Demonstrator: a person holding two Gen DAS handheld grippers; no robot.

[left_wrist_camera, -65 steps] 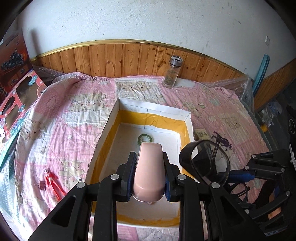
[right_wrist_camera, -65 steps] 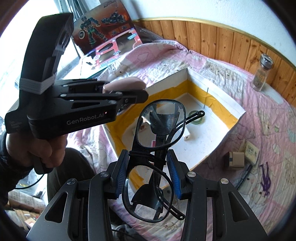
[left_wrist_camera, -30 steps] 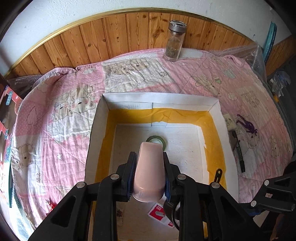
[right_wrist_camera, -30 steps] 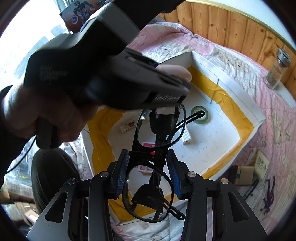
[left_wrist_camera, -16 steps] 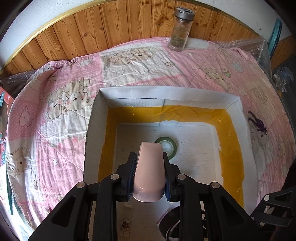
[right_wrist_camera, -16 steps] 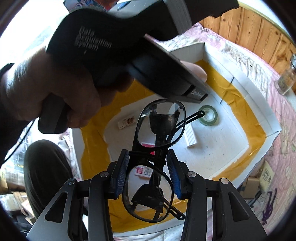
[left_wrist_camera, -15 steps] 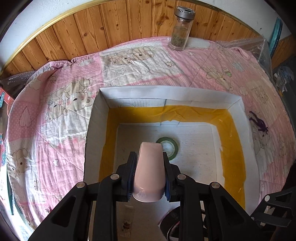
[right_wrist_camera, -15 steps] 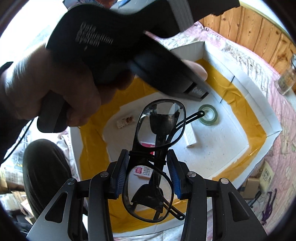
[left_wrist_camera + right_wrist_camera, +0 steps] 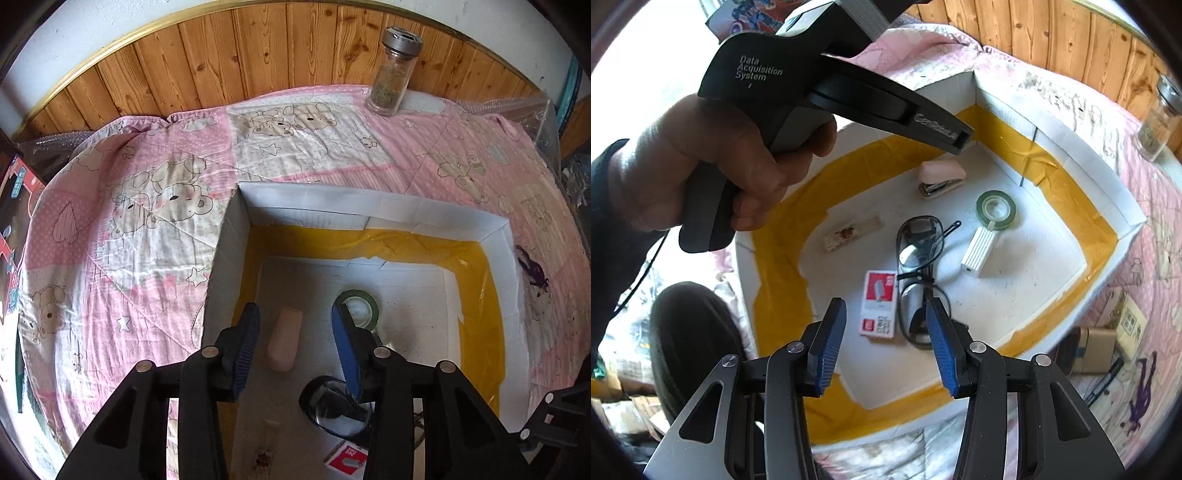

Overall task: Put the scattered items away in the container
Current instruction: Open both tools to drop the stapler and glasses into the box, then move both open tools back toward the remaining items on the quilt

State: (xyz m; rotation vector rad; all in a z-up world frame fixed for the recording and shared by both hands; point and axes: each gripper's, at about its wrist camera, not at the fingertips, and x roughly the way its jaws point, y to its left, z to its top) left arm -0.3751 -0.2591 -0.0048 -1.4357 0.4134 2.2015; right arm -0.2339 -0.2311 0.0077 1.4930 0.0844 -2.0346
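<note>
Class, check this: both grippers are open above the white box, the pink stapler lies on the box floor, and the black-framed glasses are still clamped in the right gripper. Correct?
Not quite. The right wrist view shows the right gripper open and empty; the black-framed glasses lie on the floor of the white box. The pink stapler and the open left gripper are as stated.

Black hand-held gripper point(image 9: 882, 347), blue pads point(image 9: 831, 339)
</note>
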